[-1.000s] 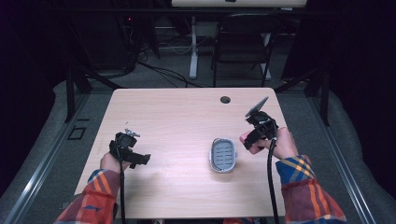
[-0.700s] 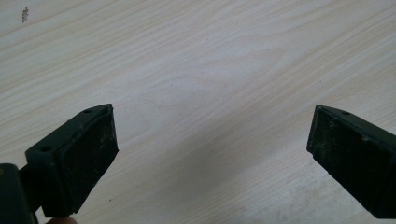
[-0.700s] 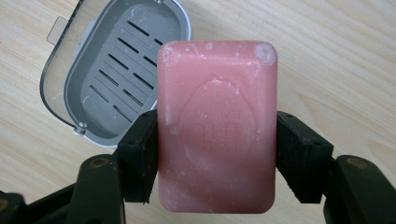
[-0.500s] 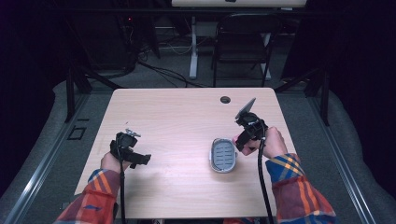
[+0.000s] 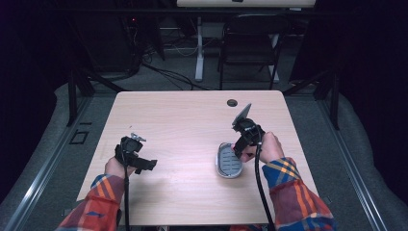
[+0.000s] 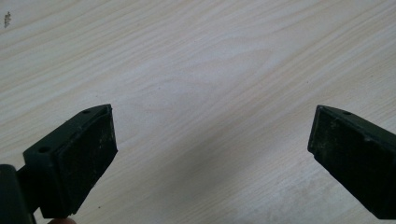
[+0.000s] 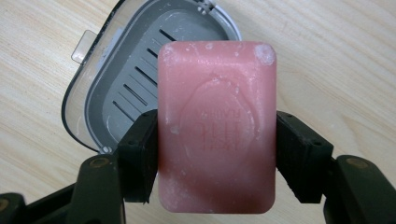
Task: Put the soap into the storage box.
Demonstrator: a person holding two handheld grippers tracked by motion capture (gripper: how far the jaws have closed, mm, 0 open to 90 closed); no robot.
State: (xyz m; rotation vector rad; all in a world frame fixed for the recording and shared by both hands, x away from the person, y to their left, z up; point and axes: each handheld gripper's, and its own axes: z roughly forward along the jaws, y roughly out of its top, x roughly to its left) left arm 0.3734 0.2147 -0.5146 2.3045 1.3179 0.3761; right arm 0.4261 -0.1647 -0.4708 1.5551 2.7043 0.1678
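Pink soap bar (image 7: 217, 126), right gripper view: embossed oval stamp w/ characters, seen upside down, too worn to read. No other text legible.

Bare wooden table (image 5: 183, 120) lies open left, far and near; only the grey soap dish (image 5: 229, 160) stands right of centre.

Waxy pink soap (image 7: 217, 126), grey plastic dish (image 7: 135, 79), matt wood table (image 7: 336, 60).
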